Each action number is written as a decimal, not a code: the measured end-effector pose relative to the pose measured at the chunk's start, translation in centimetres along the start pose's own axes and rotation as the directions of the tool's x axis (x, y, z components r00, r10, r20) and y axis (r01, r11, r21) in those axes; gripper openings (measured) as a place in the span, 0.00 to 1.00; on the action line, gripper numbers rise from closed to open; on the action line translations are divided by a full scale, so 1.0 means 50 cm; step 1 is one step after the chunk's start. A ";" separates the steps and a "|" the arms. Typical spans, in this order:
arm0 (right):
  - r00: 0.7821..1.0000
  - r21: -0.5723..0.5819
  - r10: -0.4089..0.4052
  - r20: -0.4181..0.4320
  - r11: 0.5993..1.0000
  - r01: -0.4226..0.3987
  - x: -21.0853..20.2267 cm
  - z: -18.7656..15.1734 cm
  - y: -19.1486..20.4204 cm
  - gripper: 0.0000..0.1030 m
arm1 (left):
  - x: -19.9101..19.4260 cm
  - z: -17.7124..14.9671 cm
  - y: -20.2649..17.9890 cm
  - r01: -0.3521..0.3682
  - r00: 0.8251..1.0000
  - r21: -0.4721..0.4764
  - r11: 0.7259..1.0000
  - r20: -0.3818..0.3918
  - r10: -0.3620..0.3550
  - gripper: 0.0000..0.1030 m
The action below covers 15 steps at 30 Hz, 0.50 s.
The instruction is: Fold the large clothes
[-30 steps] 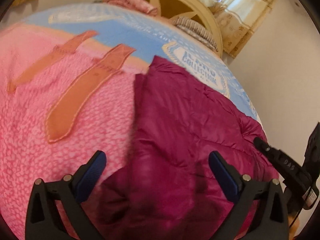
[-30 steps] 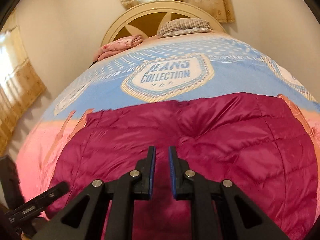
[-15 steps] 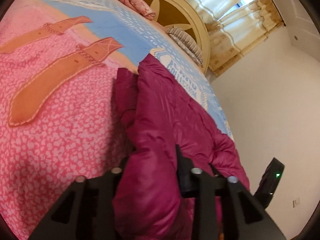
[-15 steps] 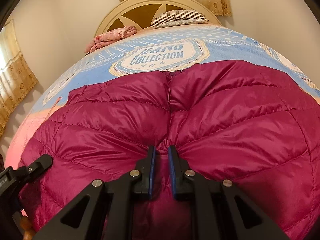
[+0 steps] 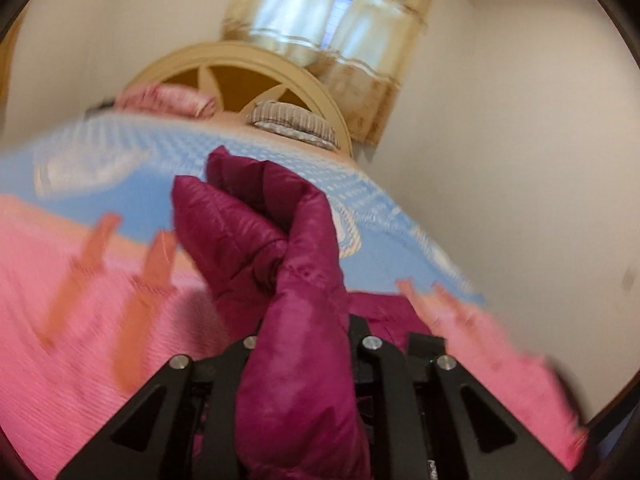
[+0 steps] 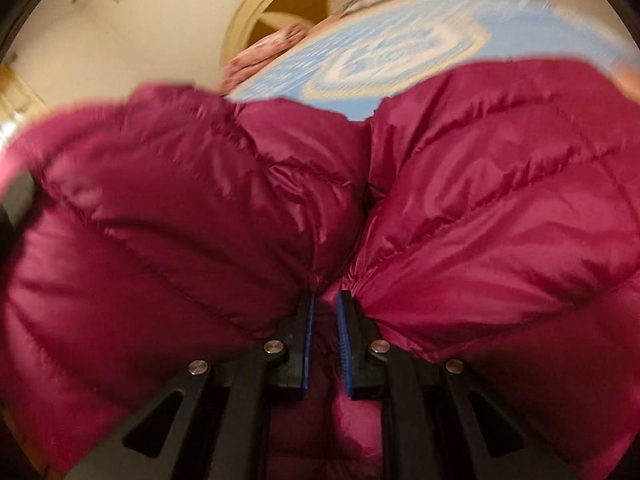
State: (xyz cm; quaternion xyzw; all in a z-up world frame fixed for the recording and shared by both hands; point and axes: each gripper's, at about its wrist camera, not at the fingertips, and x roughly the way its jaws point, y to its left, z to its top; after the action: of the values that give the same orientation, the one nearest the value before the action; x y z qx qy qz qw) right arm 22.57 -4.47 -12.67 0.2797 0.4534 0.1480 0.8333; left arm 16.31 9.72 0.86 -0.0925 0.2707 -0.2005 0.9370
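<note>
A magenta quilted puffer jacket (image 6: pixel 480 200) lies on the bed and fills the right wrist view. My right gripper (image 6: pixel 324 300) is shut on a pinch of its fabric where two puffy panels meet. In the left wrist view my left gripper (image 5: pixel 304 320) holds a bunched fold of the jacket (image 5: pixel 280 240) lifted above the bed. Its jaws are closing the last bit on that fold, which bulges over them and hides the pads. Both views are blurred by motion.
The bed cover (image 5: pixel 80 340) is pink near me and blue farther off. A cream headboard (image 5: pixel 240 80) stands at the far end with a striped pillow (image 5: pixel 292 124) and a pink folded blanket (image 5: pixel 168 102). A curtained window (image 5: pixel 332 40) and bare walls lie behind.
My left gripper went from wide open over the jacket to shut on a fold and lifted it. My right gripper, still pinching the jacket, moved closer and lower over it.
</note>
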 end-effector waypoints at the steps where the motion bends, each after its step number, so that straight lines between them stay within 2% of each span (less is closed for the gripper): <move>1: 1.000 0.000 0.022 -0.016 1.000 -0.022 0.004 -0.002 0.007 0.11 | -0.007 -0.002 -0.014 -0.028 1.000 0.056 0.998 0.001 0.028 0.16; 4: 0.997 0.027 0.075 -0.029 0.997 -0.074 -0.023 0.005 0.000 0.11 | -0.014 -0.003 -0.054 -0.035 0.999 0.157 0.987 0.014 0.034 0.16; 6: 0.991 0.075 0.134 0.015 0.988 -0.134 -0.081 0.012 -0.030 0.11 | -0.011 -0.014 -0.089 -0.022 1.000 0.202 0.979 0.009 0.021 0.17; 7: 0.990 0.075 0.134 0.047 0.988 -0.138 -0.111 0.014 -0.042 0.11 | -0.005 -0.018 -0.101 -0.021 1.000 0.222 0.975 0.005 0.020 0.17; 11: 0.976 0.070 0.037 0.214 0.996 -0.053 -0.268 0.023 -0.117 0.11 | 0.044 -0.058 -0.197 -0.011 0.999 0.357 0.934 -0.036 0.026 0.17; 15: 0.944 0.109 -0.106 0.311 0.991 0.075 -0.390 0.013 -0.214 0.11 | 0.113 -0.129 -0.293 0.012 0.993 0.496 0.868 -0.105 0.047 0.17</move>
State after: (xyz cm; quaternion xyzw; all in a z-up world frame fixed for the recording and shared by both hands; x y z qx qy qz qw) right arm 12.41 -23.00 -5.72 0.3180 0.3329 0.0410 0.8867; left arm 12.41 -6.35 -3.07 0.1652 0.2638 -0.2596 0.9142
